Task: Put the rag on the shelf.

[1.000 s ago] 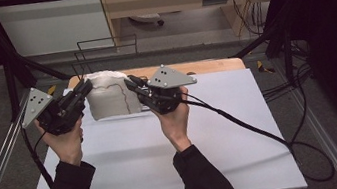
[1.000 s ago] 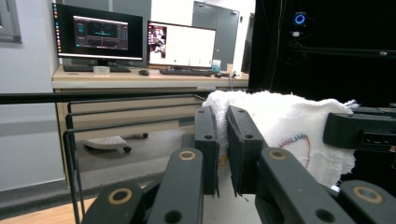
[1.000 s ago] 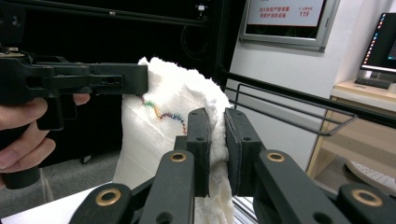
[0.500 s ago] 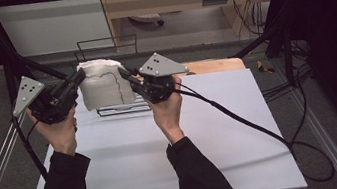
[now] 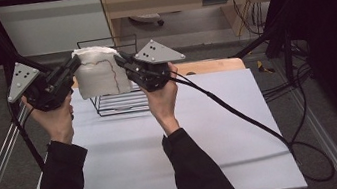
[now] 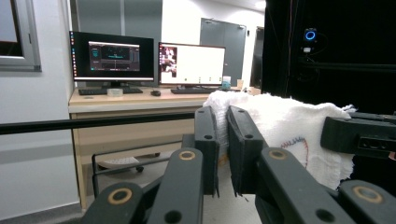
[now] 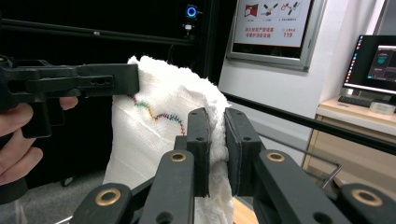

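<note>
A white towel with a coloured stitched line hangs in the air between my two grippers, above the far end of the table. My left gripper is shut on the towel's upper left corner; in the left gripper view the towel is pinched between the left gripper jaws. My right gripper is shut on the upper right corner; in the right gripper view the towel is clamped in the right gripper. The towel hangs folded over, stretched between both grips.
A black wire rack stands on the white table below and behind the towel. A wooden board lies at the table's far edge. Cables trail right from my right gripper. Black frame poles flank the table.
Both hands have risen and lifted the towel up off the table, away from me. The wire rack under it has come into sight.
</note>
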`<state>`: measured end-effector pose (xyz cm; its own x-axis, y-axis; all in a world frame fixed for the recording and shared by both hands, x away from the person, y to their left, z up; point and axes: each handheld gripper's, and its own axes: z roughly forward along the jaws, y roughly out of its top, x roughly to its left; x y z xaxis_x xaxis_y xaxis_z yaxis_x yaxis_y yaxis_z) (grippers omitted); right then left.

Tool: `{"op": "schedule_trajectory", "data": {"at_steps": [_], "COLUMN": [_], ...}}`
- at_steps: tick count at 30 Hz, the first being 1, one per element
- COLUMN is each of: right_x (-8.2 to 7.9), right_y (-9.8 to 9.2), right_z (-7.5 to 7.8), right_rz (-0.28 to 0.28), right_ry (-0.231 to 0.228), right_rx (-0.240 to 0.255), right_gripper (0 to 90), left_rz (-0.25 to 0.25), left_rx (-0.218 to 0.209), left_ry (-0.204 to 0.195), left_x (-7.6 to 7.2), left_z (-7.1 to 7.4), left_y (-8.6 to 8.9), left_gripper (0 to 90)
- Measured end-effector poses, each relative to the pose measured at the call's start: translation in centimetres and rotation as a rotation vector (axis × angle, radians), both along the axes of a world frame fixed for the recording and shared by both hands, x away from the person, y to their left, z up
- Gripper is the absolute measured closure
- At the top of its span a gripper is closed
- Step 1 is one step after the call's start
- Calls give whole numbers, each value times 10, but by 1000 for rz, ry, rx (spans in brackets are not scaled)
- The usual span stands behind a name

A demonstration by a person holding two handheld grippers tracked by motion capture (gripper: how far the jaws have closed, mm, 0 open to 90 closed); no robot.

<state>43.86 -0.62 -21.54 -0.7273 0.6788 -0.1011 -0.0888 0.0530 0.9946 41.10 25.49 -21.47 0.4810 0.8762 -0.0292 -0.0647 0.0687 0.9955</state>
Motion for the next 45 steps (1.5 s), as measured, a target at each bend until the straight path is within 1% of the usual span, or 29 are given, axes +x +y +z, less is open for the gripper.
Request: {"op": "schedule_trajectory", "data": {"at_steps": [2, 5, 8, 10, 15, 17, 19, 20, 23, 25, 29, 33, 36, 39, 43, 45], "right_x": [3, 7, 11, 14, 21, 24, 27, 28, 30, 31, 34, 37, 40, 43, 47, 48], "right_y": [1, 2, 3, 4, 5, 5, 6, 6, 6, 7, 7, 8, 10, 11, 14, 15], "right_z": [3, 8, 13, 15, 18, 19, 20, 21, 24, 25, 29, 32, 35, 37, 37, 38], "right_rz": [-5, -10, -21, -24, -34, -37, -40, -42, -45, -46, -56, -60, -63, -65, -67, -68], "right_ry": [-3, -4, -10, -8, -8, -7, -8, -8, -13, -16, -16, -19, -22, -23, -19, -21], "right_rx": [1, 1, -5, 0, 6, 12, 14, 12, 5, 11, 11, 12, 16, 16, 12, 11], "right_gripper": [813, 813, 813, 813, 813, 813, 813, 813, 813, 813, 813, 813, 813, 813, 813, 813], "left_rz": [-1, 10, 12, 10, 17, 15, 16, 17, 16, 13, 17, 22, 26, 25, 39, 41], "left_rx": [-4, 9, 3, 7, 11, 2, 8, 14, 12, 5, 13, 7, 11, 4, 18, 16], "left_ry": [-6, -13, -14, -14, -17, -16, -19, -22, -27, -24, -26, -25, -31, -27, -21, -22], "left_x": [2, 5, 9, 12, 20, 23, 26, 28, 32, 34, 38, 43, 45, 48, 53, 56], "left_z": [2, 6, 10, 12, 16, 18, 19, 20, 22, 24, 29, 32, 35, 36, 39, 40], "left_y": [0, 0, 0, 0, -1, -1, 0, 0, 0, 1, 0, -1, 0, 1, 2, 3], "left_gripper": [829, 829, 829, 829, 829, 829, 829, 829, 829, 829, 829, 829, 829, 829, 829, 829]}}
